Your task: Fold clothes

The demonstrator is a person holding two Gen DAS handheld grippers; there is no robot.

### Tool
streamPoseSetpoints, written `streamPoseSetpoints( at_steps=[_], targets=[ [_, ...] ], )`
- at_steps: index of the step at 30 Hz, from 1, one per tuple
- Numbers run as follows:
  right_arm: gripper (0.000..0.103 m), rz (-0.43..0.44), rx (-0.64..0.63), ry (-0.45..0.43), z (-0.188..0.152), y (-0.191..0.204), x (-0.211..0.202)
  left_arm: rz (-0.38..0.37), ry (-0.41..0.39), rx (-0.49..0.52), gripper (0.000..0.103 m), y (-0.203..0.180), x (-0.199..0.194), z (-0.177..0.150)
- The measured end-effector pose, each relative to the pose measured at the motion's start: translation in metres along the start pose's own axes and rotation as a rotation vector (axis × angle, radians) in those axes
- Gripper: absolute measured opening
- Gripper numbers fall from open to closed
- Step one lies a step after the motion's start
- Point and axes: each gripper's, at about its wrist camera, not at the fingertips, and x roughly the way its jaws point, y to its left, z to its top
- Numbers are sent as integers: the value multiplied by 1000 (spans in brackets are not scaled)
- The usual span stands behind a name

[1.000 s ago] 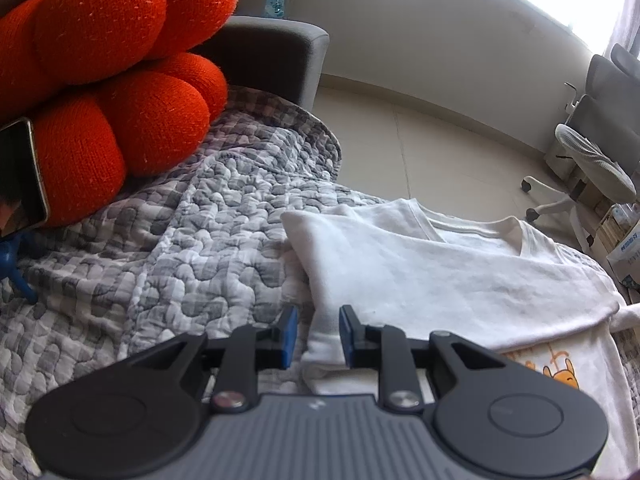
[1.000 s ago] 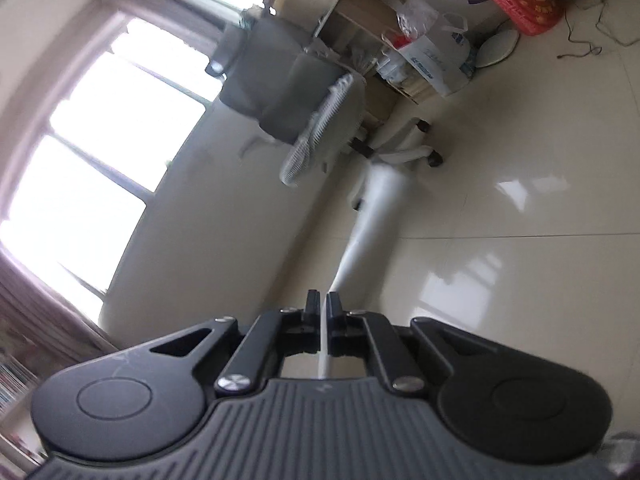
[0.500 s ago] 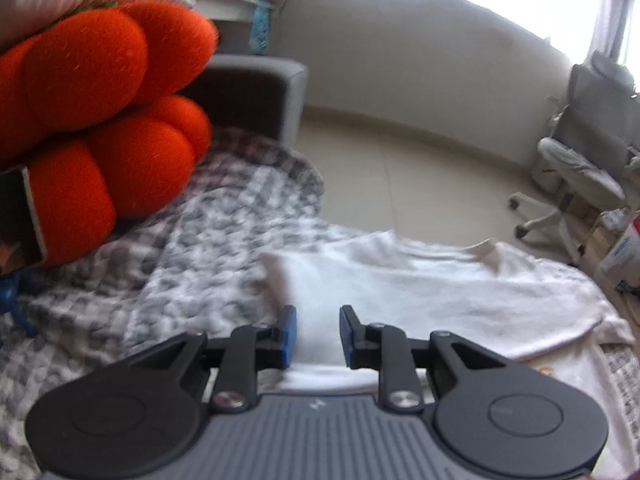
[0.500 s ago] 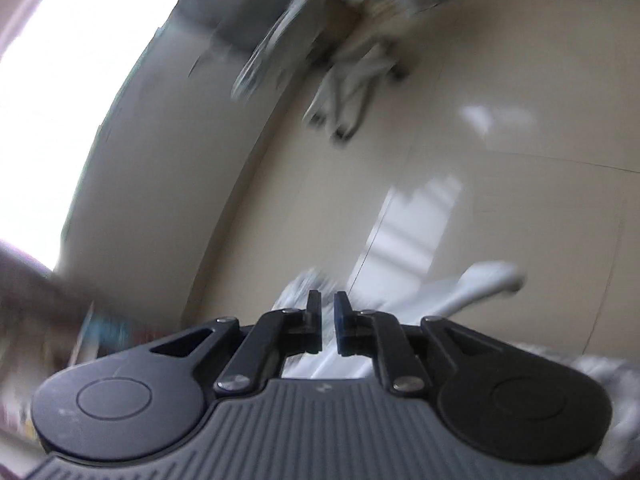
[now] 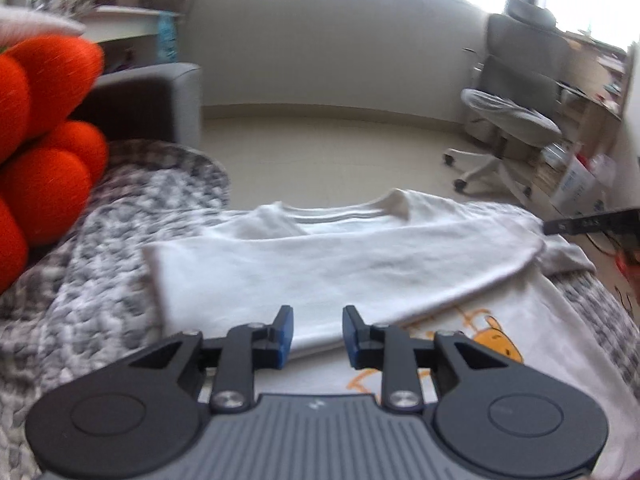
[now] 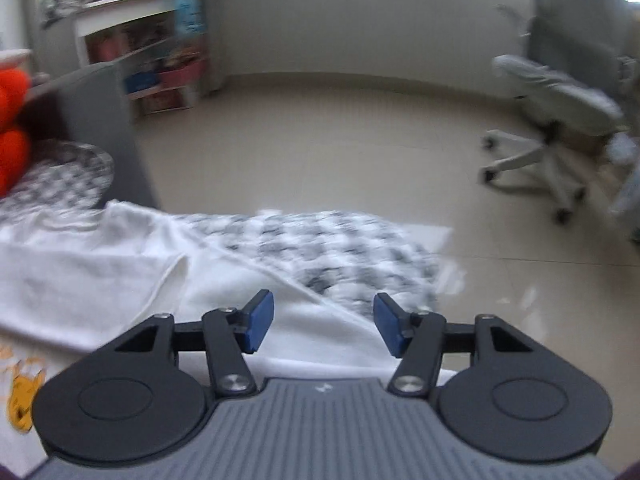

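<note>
since a second ago the right gripper (image 6: 323, 322) has let go of the white sleeve and rolled level; its jaws have just been opening and stand wide, empty. the white t-shirt (image 5: 340, 264) lies partly folded on the grey quilt (image 5: 100, 280). the left gripper (image 5: 317, 334) hovers over the shirt's near edge, jaws slightly widened, gripping nothing.

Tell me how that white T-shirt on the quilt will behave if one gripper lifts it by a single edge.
The white T-shirt will probably go limp and sag: its folded layer already drapes softly over the quilt. The fold would likely fall open, since nothing pins it. It looks thin and light, so both open grippers, left and right, would hold it flatter.
</note>
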Motion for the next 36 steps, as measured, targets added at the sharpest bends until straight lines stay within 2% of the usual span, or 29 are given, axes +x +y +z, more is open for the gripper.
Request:
streamPoseSetpoints(
  at_steps=[1, 5, 10, 15, 19, 21, 22, 23, 25, 26, 28, 30, 34, 36],
  targets=[
    [12, 3, -36, 17, -1, 2, 3, 2, 8, 13, 29, -3, 2, -1],
    [3, -6, -182, 33, 7, 17, 9, 8, 41, 30, 29, -6, 8, -5],
    [1, -81, -183, -79, 30, 14, -12, 16, 53, 50, 29, -8, 11, -7],
    [1, -146, -258, -99, 30, 30, 9, 34, 60, 101, 31, -16, 15, -11],
    [3, -137, -254, -5, 16, 30, 27, 38, 56, 116, 31, -17, 13, -12],
    [6, -154, -260, -20, 14, 26, 15, 38, 56, 118, 31, -17, 12, -12],
    [17, -167, -262, -32, 13, 24, 8, 39, 57, 118, 31, -17, 13, -11],
    [38, -185, -234, -54, 13, 18, -2, 40, 58, 118, 31, -17, 13, -10],
    [55, -215, -103, -88, 13, -5, -24, 41, 58, 118, 31, -17, 13, -10],
    [57, -222, -15, -93, 12, -19, -33, 42, 58, 116, 31, -18, 13, -9],
    [58, -212, 251, -78, 3, -57, -47, 43, 58, 114, 31, -18, 13, -9],
    [58, -171, 573, -49, -20, -100, -52, 46, 57, 119, 31, -19, 12, -9],
    [59, -91, 927, -12, -68, -139, -51, 50, 58, 126, 31, -21, 11, -10],
    [61, -43, 1060, 32, -85, -147, -43, 52, 60, 125, 32, -21, 12, -10]
  ],
)
